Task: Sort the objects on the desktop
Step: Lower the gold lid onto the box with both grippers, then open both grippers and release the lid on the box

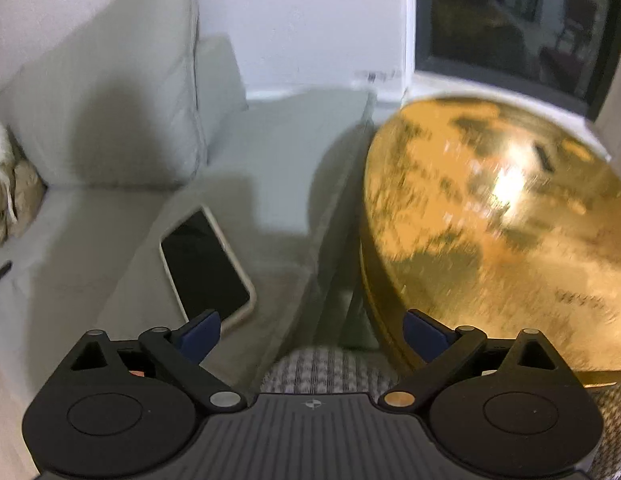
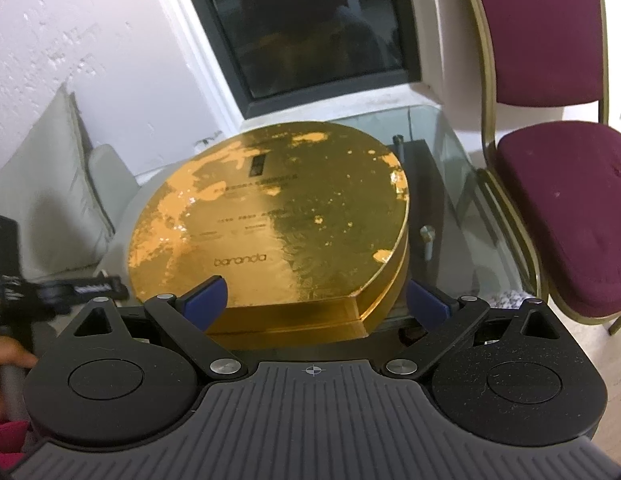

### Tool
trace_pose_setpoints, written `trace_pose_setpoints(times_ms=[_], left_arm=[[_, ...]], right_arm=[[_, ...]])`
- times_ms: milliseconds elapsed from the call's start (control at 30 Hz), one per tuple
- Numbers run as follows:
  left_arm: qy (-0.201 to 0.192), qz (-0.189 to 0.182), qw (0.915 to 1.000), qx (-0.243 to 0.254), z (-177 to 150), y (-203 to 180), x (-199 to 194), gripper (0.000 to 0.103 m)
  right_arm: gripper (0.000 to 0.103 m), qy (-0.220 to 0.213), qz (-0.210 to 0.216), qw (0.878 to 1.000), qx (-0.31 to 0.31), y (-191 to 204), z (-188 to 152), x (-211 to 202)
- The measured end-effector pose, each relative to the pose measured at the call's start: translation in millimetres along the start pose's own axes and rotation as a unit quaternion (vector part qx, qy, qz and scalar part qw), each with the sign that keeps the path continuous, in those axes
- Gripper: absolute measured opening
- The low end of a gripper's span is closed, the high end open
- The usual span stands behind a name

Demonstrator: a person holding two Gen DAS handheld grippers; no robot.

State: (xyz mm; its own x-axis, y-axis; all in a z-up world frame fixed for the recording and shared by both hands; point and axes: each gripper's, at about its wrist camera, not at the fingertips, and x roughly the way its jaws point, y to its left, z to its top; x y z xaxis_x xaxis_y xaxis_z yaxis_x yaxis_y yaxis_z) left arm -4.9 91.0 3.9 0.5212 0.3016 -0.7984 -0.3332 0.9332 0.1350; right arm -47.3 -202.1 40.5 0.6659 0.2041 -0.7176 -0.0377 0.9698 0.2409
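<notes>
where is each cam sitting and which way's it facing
Left wrist: on the left gripper, jaws open, facing a phone on a grey sofa; gold box at right.
Right wrist: on the right gripper, jaws open, facing the gold box; a hand at left.
Shared: gold box, window.

One gold box (image 2: 270,220), one phone (image 1: 206,268), one maroon chair (image 2: 558,160), two hand-held grippers.

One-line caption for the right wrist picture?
Open right gripper faces a gold box on a glass table.
</notes>
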Motion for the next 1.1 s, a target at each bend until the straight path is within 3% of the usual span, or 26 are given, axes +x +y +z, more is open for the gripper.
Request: trace_pose_setpoints(times_ms=[67,167,600,700,800,967,1100], left_arm=[[0.001,-0.017,0.9998,0.011,3.9,-4.4,0.5,0.101],[0.021,-0.001,0.9995,0.024,5.5,-11.4,12.7,0.102],[0.067,-0.026,0.9974,0.01,5.1,-0.2,39.9,0.103],[0.069,0.004,0.9973,0.028,6.5,-4.4,34.7,0.1],[0.046,0.007,0.9981,0.042,9.1,-7.9,23.4,0.101],[0.021,0.012,0.9989,0.04,18.8,-13.7,18.4,0.101],[0.025,0.023,0.9987,0.038,26.3,-19.5,27.0,0.101]], right_arm=[[0.099,0.007,0.001,1.0,0.001,0.5,-0.2,5.3],[0.099,0.014,-0.001,1.0,-0.001,2.1,-1.2,10.6],[0.099,0.021,-0.004,1.0,0.013,-4.5,8.1,25.3],[0.099,0.01,-0.004,1.0,0.004,-6.6,17.7,26.1],[0.085,-0.002,-0.005,0.999,-0.033,-4.8,28.1,29.3],[0.04,0.026,-0.005,0.998,-0.05,-7.6,35.3,56.7],[0.035,0.056,-0.012,0.996,-0.064,-8.5,33.4,83.7]])
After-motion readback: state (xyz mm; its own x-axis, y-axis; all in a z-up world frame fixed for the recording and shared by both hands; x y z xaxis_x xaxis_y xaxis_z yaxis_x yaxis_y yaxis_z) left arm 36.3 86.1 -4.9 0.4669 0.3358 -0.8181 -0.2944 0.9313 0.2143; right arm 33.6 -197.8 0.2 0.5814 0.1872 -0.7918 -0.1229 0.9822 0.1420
